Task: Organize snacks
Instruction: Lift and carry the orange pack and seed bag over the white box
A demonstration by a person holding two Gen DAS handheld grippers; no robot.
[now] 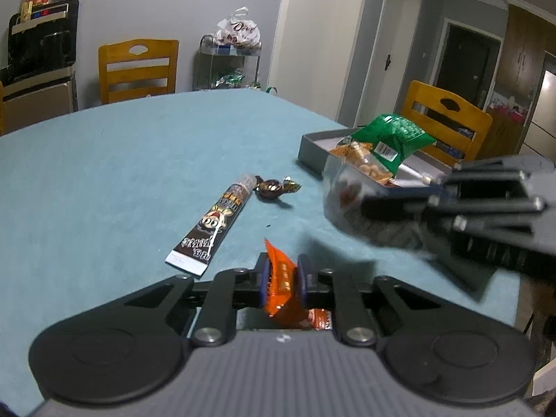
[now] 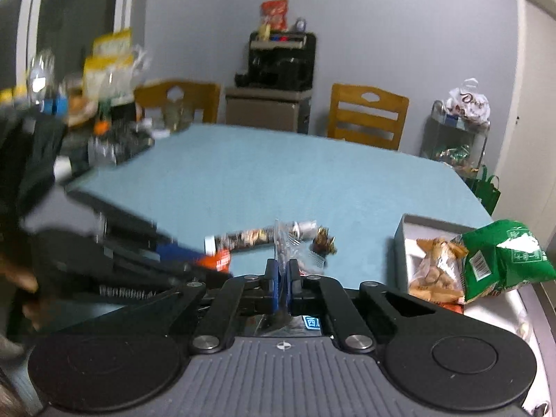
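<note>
My left gripper point(image 1: 283, 278) is shut on an orange snack packet point(image 1: 282, 286) just above the blue tablecloth. My right gripper point(image 2: 284, 272) is shut on a clear plastic snack packet point(image 2: 283, 239); in the left wrist view the right gripper point(image 1: 351, 205) is blurred, with that packet point(image 1: 342, 191) hanging at the near edge of the grey box point(image 1: 312, 146). The box point(image 2: 405, 239) holds a green snack bag point(image 1: 392, 139) and a clear bag of yellow snacks point(image 2: 438, 271). A long brown tube-shaped packet point(image 1: 212, 226) and a brown wrapped candy point(image 1: 274, 187) lie on the cloth.
Wooden chairs point(image 1: 137, 69) point(image 1: 448, 121) stand around the table. A wire cart point(image 1: 227, 66) with bags is by the far wall. A black appliance point(image 1: 41, 41) sits on a cabinet. Cluttered jars and boxes point(image 2: 104, 104) stand at the table's far left corner.
</note>
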